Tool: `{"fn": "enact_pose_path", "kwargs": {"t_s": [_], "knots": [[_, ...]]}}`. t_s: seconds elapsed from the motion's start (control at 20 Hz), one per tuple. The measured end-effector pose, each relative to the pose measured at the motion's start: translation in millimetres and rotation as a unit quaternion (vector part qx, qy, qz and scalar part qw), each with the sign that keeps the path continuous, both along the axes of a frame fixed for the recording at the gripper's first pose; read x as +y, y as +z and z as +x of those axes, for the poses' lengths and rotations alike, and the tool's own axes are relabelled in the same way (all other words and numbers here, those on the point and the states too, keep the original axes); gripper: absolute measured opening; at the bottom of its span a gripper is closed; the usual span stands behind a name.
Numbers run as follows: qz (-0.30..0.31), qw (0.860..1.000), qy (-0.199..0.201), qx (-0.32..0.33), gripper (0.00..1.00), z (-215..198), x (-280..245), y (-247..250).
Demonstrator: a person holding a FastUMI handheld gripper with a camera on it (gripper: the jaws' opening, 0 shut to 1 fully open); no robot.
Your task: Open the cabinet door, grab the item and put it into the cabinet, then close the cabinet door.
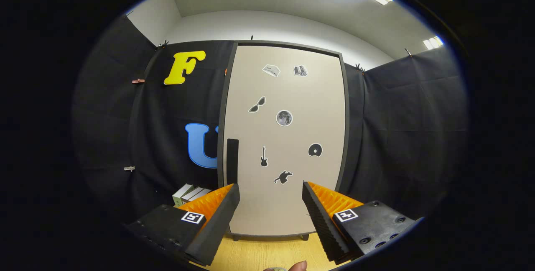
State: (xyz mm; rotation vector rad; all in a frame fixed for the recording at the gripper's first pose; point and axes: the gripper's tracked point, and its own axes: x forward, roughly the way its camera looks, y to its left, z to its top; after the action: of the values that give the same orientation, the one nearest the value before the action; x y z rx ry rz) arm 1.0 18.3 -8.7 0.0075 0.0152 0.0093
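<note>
Black booth wall behind, wooden top below, shut cabinet (284,137) dead ahead, upright handle (232,160) just beyond left finger, boxes (190,194) further left, tongs (271,208) spread wide, empty.

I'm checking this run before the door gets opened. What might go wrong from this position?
1. The open orange-and-black gripper points at the beige cabinet door's flat middle, while the slim black vertical handle sits beside the left finger; closing here would likely grab nothing.
2. The white boxes stand left of the cabinet, near the handle edge; a swinging door might knock them.
</note>
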Motion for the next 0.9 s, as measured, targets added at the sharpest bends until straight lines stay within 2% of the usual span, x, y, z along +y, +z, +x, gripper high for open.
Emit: {"fn": "enact_pose_path", "kwargs": {"t_s": [0.5,0.9], "knots": [[0.007,1.000,0.004,-0.003,0.97,13.5,13.8,-6.1],[0.044,0.999,0.020,-0.008,0.97,90.2,42.7,-4.6]]}}
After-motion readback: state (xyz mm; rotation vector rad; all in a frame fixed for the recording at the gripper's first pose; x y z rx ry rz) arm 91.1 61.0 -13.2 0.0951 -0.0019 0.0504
